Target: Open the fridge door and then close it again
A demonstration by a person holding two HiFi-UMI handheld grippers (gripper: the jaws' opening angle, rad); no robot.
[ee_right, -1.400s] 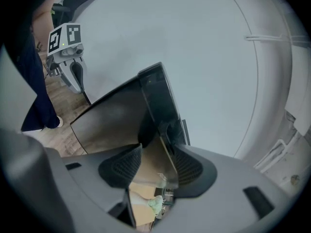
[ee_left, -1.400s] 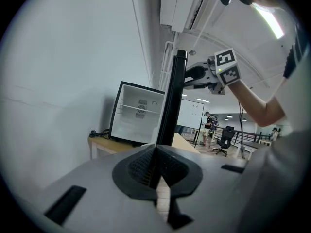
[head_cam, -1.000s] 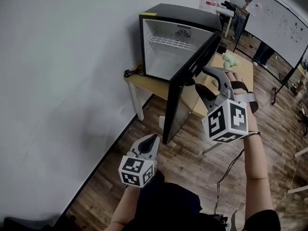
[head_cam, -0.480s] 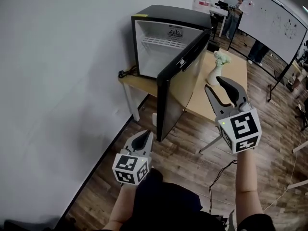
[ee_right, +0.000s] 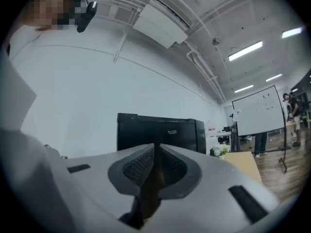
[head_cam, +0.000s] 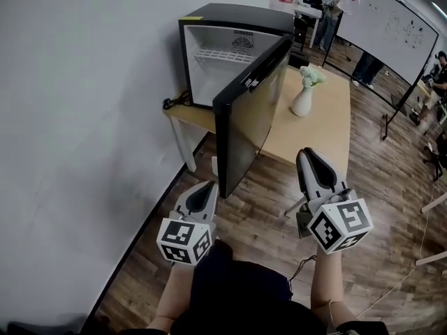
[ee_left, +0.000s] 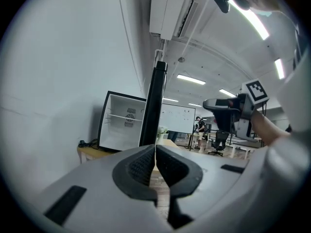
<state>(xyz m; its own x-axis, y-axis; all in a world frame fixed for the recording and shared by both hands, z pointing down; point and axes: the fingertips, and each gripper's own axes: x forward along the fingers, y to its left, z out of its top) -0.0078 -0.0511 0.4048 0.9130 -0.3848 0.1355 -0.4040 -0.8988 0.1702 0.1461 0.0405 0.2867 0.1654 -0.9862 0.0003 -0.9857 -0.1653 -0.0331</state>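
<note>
The fridge point(head_cam: 234, 19) sits on a table point(head_cam: 321, 128) by the wall. Its door point(head_cam: 248, 124) stands wide open, with its thin edge toward the person. You can see the white inside and one shelf. So the opening part looks done, and I think shutting the door is the job now.

The right gripper point(head_cam: 307, 152) is out in front of the door's black outside face and does not touch it. Its jaws have just been closing and are almost together, with nothing between them. The left gripper point(head_cam: 207, 187) is down near the door's bottom corner, but apart from it. Its jaws are together and hold nothing too.

To shut the door well, use the right gripper, because it faces the outside of the door. Keep the jaws together so they make one firm tip. Push near the free edge, far from the hinge, where the door swings easiest. Push slowly and smoothly, and follow the door round until it sits flat on the fridge. Do not slam it, or the fridge might slide on the table. Keep clear of the little vase point(head_cam: 302, 102) on the table.
</note>
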